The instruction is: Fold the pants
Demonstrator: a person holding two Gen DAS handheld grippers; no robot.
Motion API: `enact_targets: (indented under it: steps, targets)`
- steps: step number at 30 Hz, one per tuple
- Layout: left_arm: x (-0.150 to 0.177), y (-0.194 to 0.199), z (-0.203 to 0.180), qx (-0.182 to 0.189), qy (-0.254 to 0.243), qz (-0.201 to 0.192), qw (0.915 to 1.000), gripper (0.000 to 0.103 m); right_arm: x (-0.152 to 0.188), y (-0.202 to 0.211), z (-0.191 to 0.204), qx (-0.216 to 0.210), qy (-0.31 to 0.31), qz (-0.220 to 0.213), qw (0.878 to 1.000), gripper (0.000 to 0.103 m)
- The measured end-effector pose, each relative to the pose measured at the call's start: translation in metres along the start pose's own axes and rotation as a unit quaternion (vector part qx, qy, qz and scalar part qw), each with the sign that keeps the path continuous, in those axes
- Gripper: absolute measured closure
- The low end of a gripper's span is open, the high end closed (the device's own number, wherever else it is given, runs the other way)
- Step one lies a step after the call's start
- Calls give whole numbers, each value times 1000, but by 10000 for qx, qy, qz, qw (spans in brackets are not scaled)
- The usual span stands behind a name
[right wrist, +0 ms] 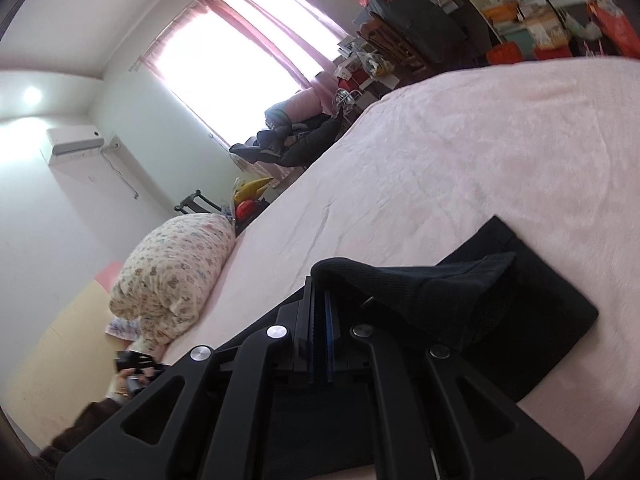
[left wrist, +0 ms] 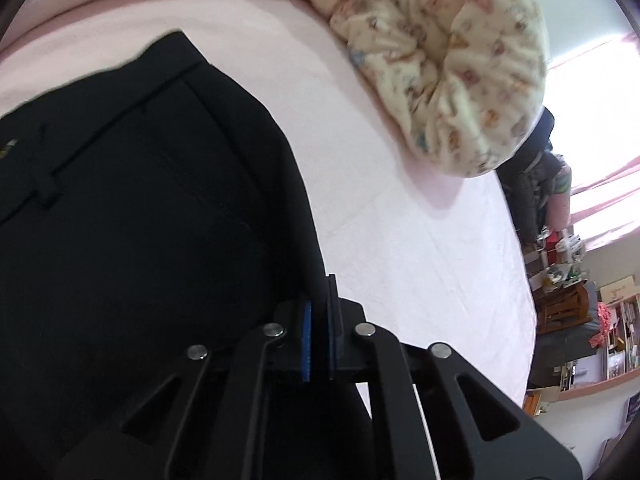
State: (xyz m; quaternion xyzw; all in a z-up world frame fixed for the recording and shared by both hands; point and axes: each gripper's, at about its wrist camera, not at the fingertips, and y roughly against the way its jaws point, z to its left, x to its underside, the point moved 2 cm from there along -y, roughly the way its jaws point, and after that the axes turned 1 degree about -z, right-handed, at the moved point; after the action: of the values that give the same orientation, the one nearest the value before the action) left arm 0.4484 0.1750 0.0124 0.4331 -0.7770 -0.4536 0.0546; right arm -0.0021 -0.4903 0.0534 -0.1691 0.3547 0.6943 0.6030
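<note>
Black pants [left wrist: 140, 200] lie on the pink bed sheet [left wrist: 400, 240], waistband with belt loops toward the upper left in the left wrist view. My left gripper [left wrist: 319, 300] is shut on the pants' side edge, dark fabric between its blue pads. In the right wrist view the pants [right wrist: 520, 320] lie on the sheet [right wrist: 480, 160]. My right gripper [right wrist: 319, 292] is shut on a fold of the black fabric, which drapes over its right finger and is lifted off the layer below.
A rolled floral quilt [left wrist: 440, 60] lies on the bed past the pants; it also shows in the right wrist view [right wrist: 176, 272]. Beyond the bed's far edge are a window with pink curtains [right wrist: 240, 48], piled clothes [right wrist: 296, 140] and cluttered shelves [right wrist: 520, 8].
</note>
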Motion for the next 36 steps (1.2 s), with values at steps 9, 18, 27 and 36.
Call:
enact_targets:
  steps: [9, 18, 27, 36]
  targets:
    - [36, 129, 8, 677, -414, -728, 9942, 98, -19, 0, -11, -29, -77, -189, 9998, 99]
    - [97, 226, 68, 926, -442, -1218, 9872, 97, -38, -11, -26, -284, -372, -364, 9982, 99]
    - [183, 230, 174, 631, -120, -1277, 9897, 97, -39, -4, -39, -308, -799, -186, 9962, 99]
    - [196, 201, 219, 679, 735, -1315, 9862, 90, -27, 11, -48, 59, -936, 240, 9953, 99]
